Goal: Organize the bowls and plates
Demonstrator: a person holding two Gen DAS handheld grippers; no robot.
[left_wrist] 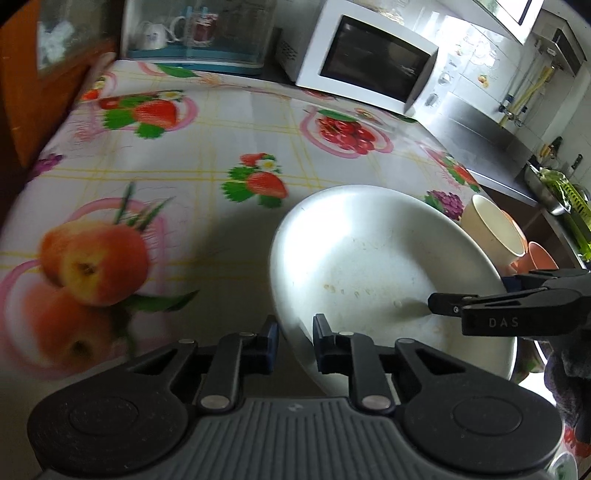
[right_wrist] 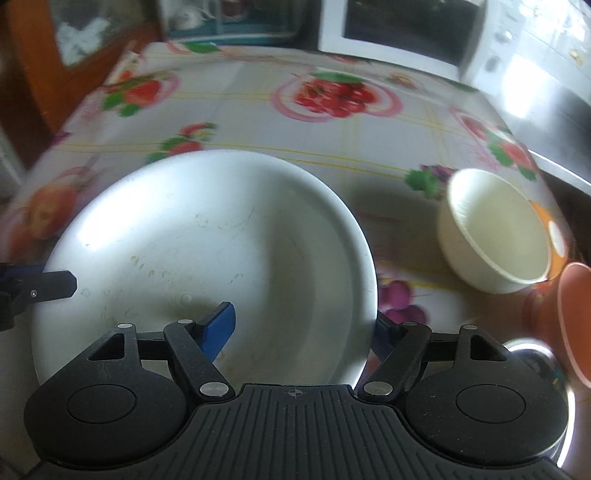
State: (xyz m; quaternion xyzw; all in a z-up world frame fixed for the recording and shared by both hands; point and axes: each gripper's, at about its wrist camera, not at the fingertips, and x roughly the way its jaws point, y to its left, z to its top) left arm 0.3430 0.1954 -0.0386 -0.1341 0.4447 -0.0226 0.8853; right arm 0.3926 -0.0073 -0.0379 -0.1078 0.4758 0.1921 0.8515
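Note:
A large white plate [left_wrist: 373, 266] with food smears is held above the fruit-print tablecloth [left_wrist: 207, 173]. My left gripper [left_wrist: 294, 338] is shut on its left rim, one finger inside and one outside. My right gripper [right_wrist: 306, 328] stands open astride the plate's [right_wrist: 207, 251] near right rim, its blue finger [right_wrist: 219, 328] inside the plate and the other finger outside. The right gripper's finger also shows in the left wrist view [left_wrist: 454, 304]. A cream bowl [right_wrist: 495, 232] sits on the table to the right. An orange bowl [right_wrist: 574, 321] stands at the far right edge.
A white microwave [left_wrist: 365, 59] and a clear dish cabinet with cups [left_wrist: 195, 33] stand at the back of the table. A steel counter with a sink and a green rack [left_wrist: 565, 199] lies to the right. A metal bowl's rim [right_wrist: 532, 350] shows under the right gripper.

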